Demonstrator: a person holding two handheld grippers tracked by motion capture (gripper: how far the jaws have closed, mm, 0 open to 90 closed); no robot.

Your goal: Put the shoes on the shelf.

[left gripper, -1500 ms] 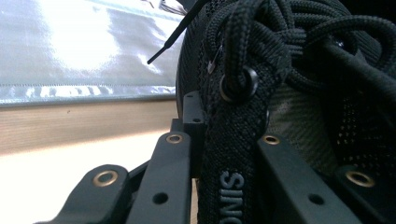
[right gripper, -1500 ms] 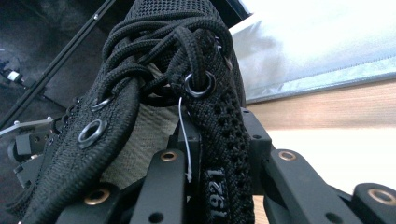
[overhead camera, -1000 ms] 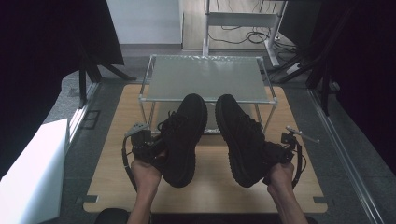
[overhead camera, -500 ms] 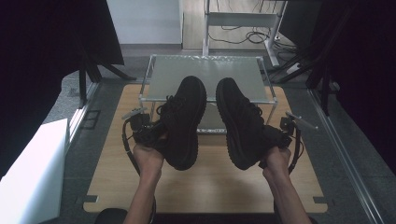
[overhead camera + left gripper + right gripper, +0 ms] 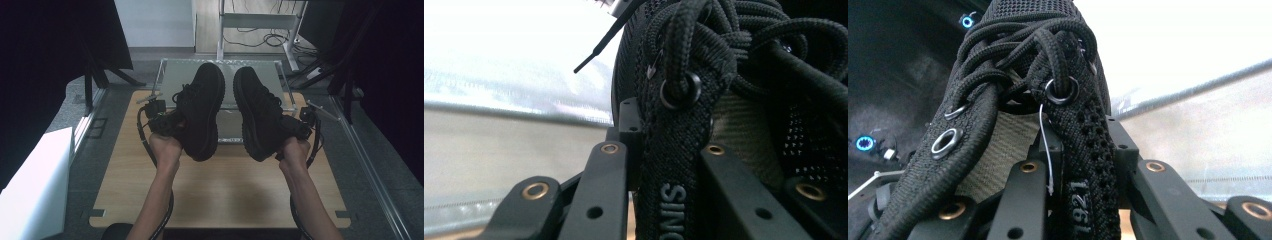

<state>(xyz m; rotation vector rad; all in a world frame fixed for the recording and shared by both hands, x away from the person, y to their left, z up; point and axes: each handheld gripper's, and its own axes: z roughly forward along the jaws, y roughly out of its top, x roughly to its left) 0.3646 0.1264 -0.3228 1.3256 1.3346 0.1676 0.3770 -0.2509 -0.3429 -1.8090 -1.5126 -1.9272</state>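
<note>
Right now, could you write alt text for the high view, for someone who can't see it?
A person's two hands hold gripper tools, each clamped on a black lace-up shoe lifted above a wooden table: the left gripper holds the left shoe, the right gripper the right shoe. Both soles face the camera, toes pointing away toward a glass-topped metal rack.

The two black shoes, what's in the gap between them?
Nothing. In the high view the left shoe and right shoe stand apart, the frosted shelf showing behind.

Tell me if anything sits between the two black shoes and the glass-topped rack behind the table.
Nothing visible does. The left tongs grip the left black laced shoe, the right tongs the right black laced shoe, toes over the bare glass-topped rack.
</note>
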